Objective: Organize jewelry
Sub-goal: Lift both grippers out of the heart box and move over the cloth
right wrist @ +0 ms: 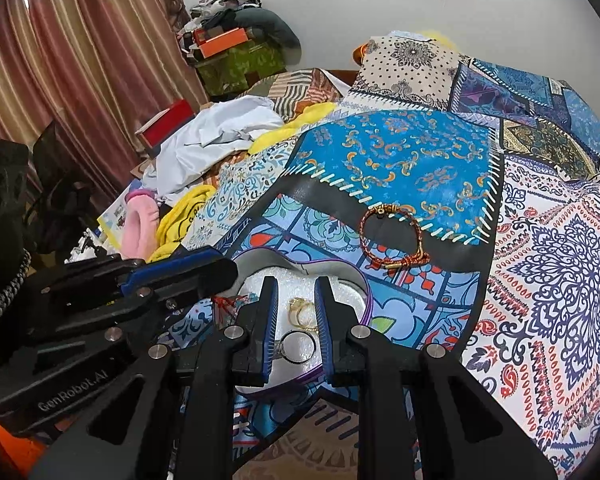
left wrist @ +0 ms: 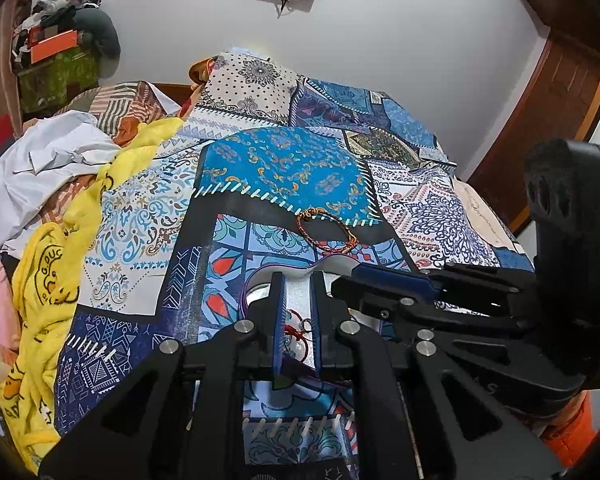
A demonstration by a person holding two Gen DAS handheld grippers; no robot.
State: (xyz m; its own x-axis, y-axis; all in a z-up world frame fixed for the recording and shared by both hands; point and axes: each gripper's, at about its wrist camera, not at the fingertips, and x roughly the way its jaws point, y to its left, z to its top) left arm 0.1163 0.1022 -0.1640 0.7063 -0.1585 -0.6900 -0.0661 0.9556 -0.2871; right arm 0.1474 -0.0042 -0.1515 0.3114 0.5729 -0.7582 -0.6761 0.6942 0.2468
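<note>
Black fingers with blue ribbed pads fill the foreground on both sides, and both tools hover low over the heart-shaped jewellery box with a purple rim and white foam lining (right wrist: 342, 276), which sits on the blue patchwork-print bedspread (right wrist: 400, 160); the right gripper (right wrist: 296, 312) stands with its jaws parted and nothing between them, framing a pair of gold rings (right wrist: 300, 312) and, nearer the wrist, a dark-rimmed silver ring (right wrist: 298, 346), all lying on the foam; the left gripper (left wrist: 298, 312) is parted too, over the box's other side, where a thin red thread bracelet (left wrist: 296, 330) shows in the gap, though whether a pad touches it I cannot tell; out on the bedspread, beyond the box's far rim and well ahead of both sets of fingertips, lies the red and gold braided bangle (right wrist: 392, 238), looped flat across the dark band of the print, and that looks like the piece left to bring in; to do it well, I'd say reach past the box, come down over one side of the loop so a pad goes inside and the other outside, pinch the cord alone, not the cloth under it, then lift clear of the rim before setting it on the foam beside the rings
</note>
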